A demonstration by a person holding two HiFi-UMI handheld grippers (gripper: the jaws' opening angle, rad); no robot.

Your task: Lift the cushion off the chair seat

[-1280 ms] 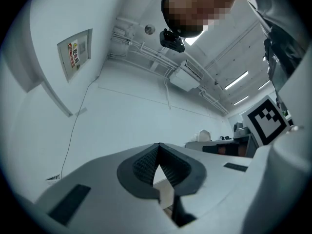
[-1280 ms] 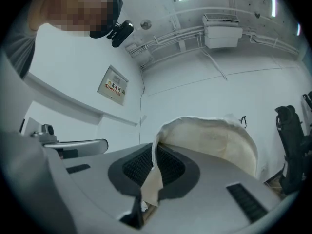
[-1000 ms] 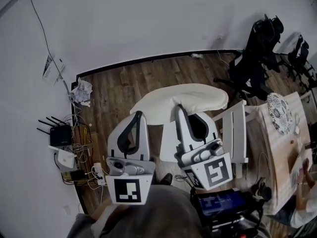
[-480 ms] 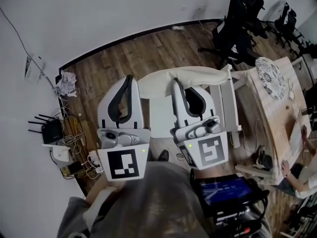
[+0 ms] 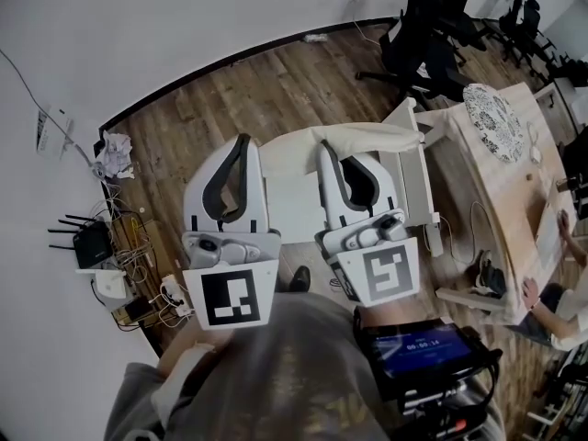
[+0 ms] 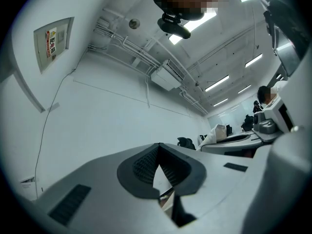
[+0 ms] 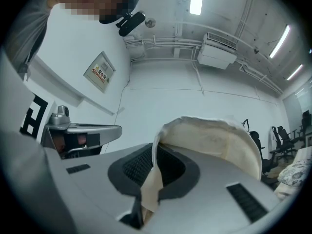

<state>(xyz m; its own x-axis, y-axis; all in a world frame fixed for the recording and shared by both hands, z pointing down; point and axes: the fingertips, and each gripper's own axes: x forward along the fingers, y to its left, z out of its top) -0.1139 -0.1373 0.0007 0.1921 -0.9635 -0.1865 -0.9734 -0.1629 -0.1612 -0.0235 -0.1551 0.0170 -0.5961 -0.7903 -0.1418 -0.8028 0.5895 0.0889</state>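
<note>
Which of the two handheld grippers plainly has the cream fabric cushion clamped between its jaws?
The right gripper: the cream fabric cushion runs between its pads and arches beyond. The left gripper shows closed jaws with only an unidentifiable pale sliver.

The head camera looks steeply down from above onto the left claw point(image 5: 242, 141), the right claw point(image 5: 323, 145) and the floor point(image 5: 230, 90). Each claw camera sits close behind its own jaws and looks slightly up at the wall point(image 6: 97, 111). The head and right claw views share the cushion point(image 5: 367, 136), at 12 o'clock.
</note>
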